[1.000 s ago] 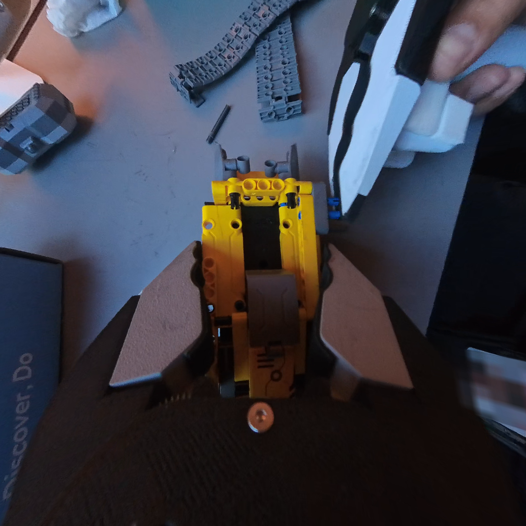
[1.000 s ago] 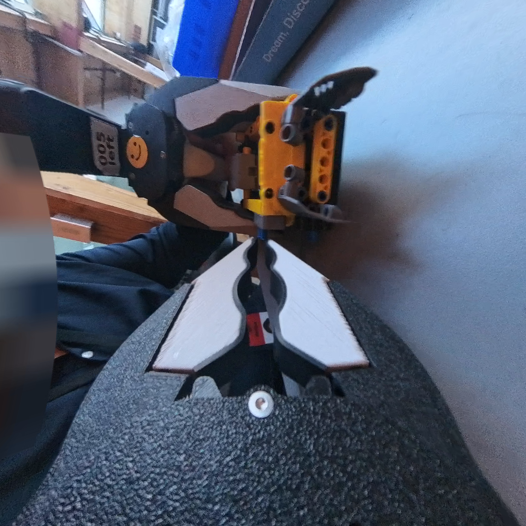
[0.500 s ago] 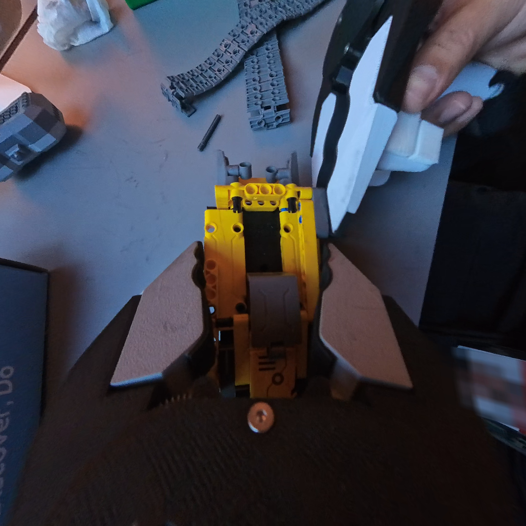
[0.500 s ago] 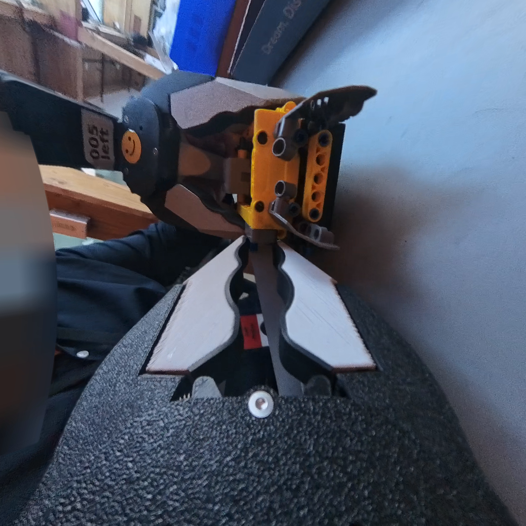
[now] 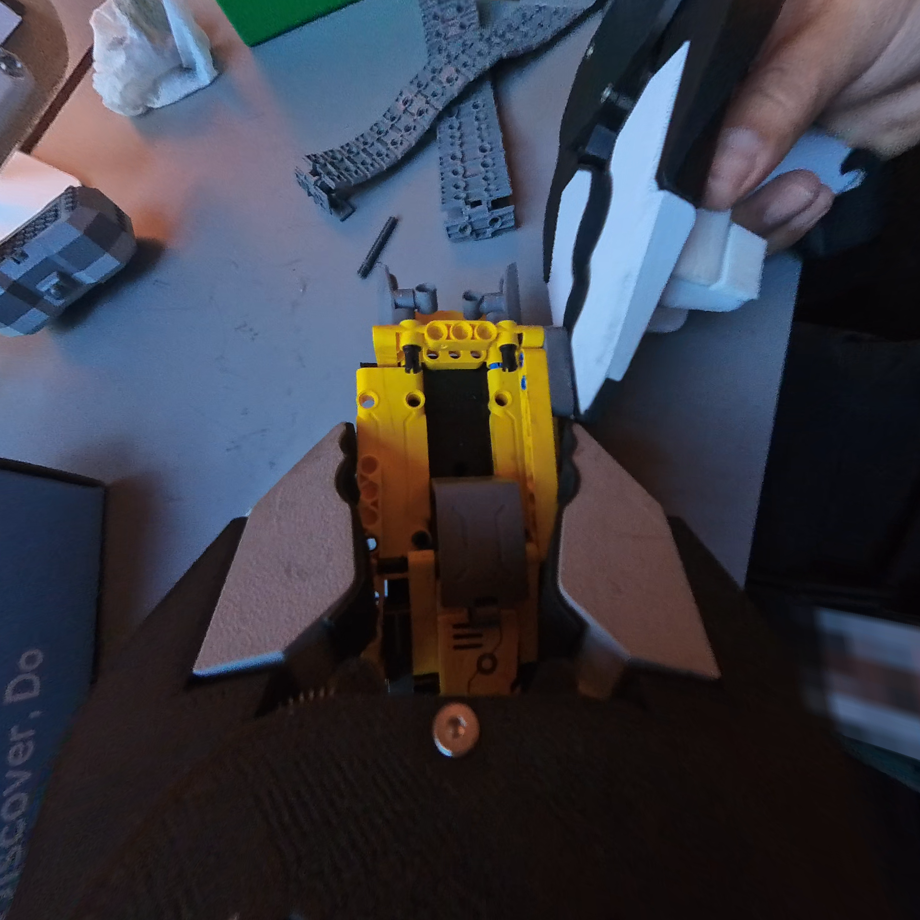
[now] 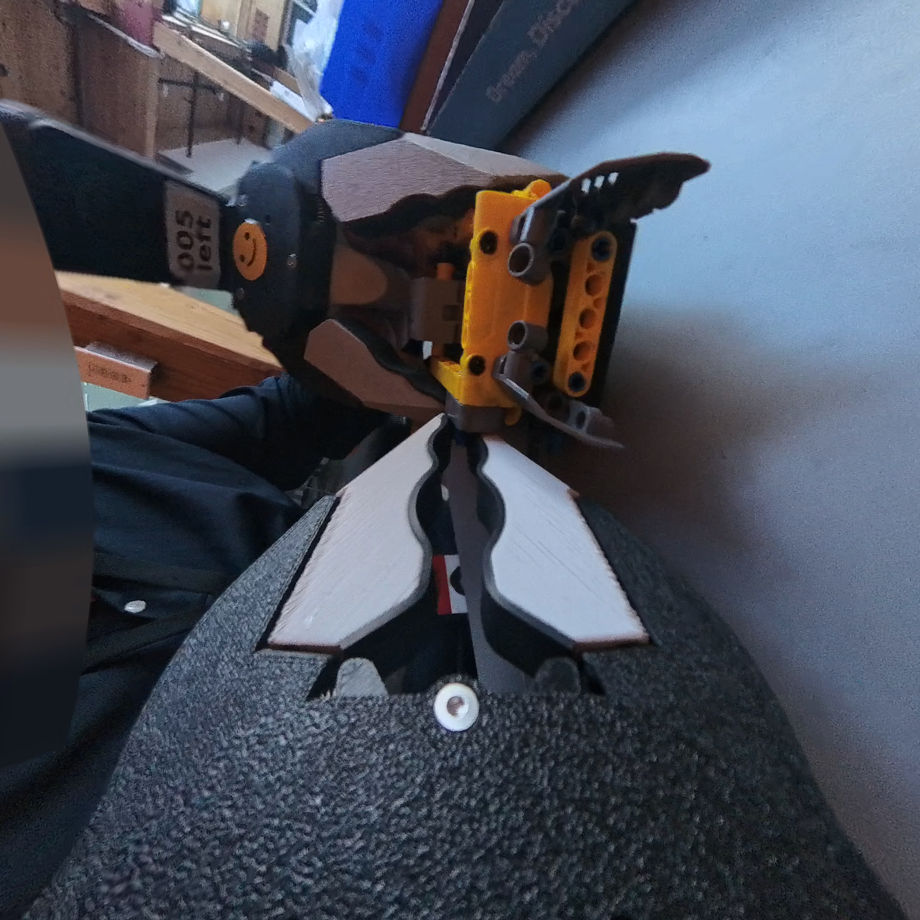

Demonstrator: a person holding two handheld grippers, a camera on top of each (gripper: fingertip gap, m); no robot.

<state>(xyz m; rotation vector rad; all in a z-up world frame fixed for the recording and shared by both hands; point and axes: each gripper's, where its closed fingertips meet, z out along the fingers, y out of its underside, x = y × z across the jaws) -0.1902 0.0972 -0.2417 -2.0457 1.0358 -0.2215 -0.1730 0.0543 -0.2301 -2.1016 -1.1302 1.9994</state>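
My left gripper [image 5: 455,433] is shut on a yellow brick-built model [image 5: 458,398] with a black centre and grey parts, held above the grey table [image 5: 199,348]. My right gripper [image 6: 463,428] is shut on a thin flat grey panel [image 6: 465,503]. The panel's front end touches the model's [image 6: 498,308] side. In the left wrist view the right gripper [image 5: 577,393] comes in from the upper right, held by a hand [image 5: 806,99], with the grey panel [image 5: 560,368] against the model's right side. The left gripper [image 6: 478,288] also shows in the right wrist view.
Grey track strips [image 5: 423,114] and a black axle pin [image 5: 378,246] lie on the table beyond the model. A grey faceted block [image 5: 59,259] and a white lump [image 5: 149,55] sit at the left. A dark blue box [image 5: 45,597] lies at the near left. My left tips are roughly 12 cm from the black axle pin [image 5: 378,246].
My right gripper has moved in with the grey panel against the model's right side, and the blue pins there no longer show. The left gripper has kept its grip and drawn back slightly.
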